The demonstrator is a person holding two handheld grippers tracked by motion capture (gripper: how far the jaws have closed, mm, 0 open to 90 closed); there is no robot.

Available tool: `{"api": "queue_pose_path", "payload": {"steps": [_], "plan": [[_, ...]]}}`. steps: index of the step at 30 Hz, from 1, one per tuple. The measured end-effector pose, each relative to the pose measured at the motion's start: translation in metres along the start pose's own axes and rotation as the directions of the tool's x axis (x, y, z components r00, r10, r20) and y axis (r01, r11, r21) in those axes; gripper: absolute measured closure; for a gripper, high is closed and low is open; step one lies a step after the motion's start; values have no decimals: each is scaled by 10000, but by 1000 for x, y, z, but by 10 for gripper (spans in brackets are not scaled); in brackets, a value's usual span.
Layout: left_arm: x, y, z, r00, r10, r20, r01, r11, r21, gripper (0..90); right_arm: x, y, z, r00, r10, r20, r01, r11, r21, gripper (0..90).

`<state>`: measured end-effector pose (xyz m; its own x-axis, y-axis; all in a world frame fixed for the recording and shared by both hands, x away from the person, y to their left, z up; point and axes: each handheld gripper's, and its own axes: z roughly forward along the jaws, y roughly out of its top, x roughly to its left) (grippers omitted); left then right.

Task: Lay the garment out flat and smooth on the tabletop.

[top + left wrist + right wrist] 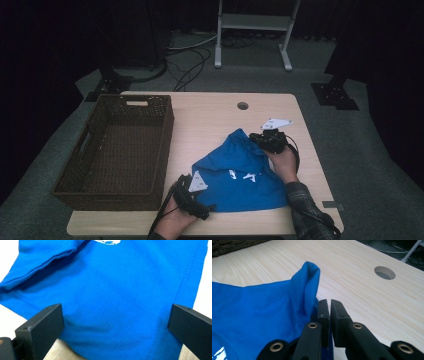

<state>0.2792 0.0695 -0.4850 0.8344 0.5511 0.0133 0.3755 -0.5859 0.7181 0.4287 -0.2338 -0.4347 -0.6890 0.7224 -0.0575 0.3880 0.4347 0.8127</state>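
A blue shirt [235, 175] with white print lies bunched on the wooden table [210, 115]. My left gripper [209, 209] rests at the shirt's near left corner. In the left gripper view its jaws stand wide apart over the flat blue cloth [112, 277], so this gripper [115, 312] is open. My right gripper [261, 138] is at the shirt's far right corner. In the right gripper view its jaws [329, 302] are pressed together, a raised fold of the shirt [308, 282] stands against the left jaw, and a sliver of blue shows between them lower down.
A dark wicker basket [165, 145] stands on the table's left half, its corner [232, 245] visible beyond the shirt. A round cable hole [243, 105] sits near the far edge. Bare wood lies between basket and shirt. A white stand [255, 25] and cables are on the floor behind.
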Motion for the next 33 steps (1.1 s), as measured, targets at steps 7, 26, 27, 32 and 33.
{"api": "queue_pose_path", "payload": {"steps": [7,26,27,32,33], "plan": [[0,0,0,10000,-1,1,1,10000,-3,4,-4,3,-4,9998,12,174,-9,9999,-162,837],[0,0,0,10000,12,0,-12,10000,1,3,-8,-5,-6,9993,257,-261,-264,9993,-276,558],[0,0,0,10000,13,1,-13,10000,0,3,-8,-6,-6,9991,273,-321,-283,9991,-327,538],[0,0,0,10000,15,1,-15,10000,3,3,-8,-9,-10,9979,392,-513,-411,9985,-364,412],[0,0,0,10000,8,0,-8,10000,4,3,-9,-10,-10,9976,425,-545,-444,9984,-342,394]]}}
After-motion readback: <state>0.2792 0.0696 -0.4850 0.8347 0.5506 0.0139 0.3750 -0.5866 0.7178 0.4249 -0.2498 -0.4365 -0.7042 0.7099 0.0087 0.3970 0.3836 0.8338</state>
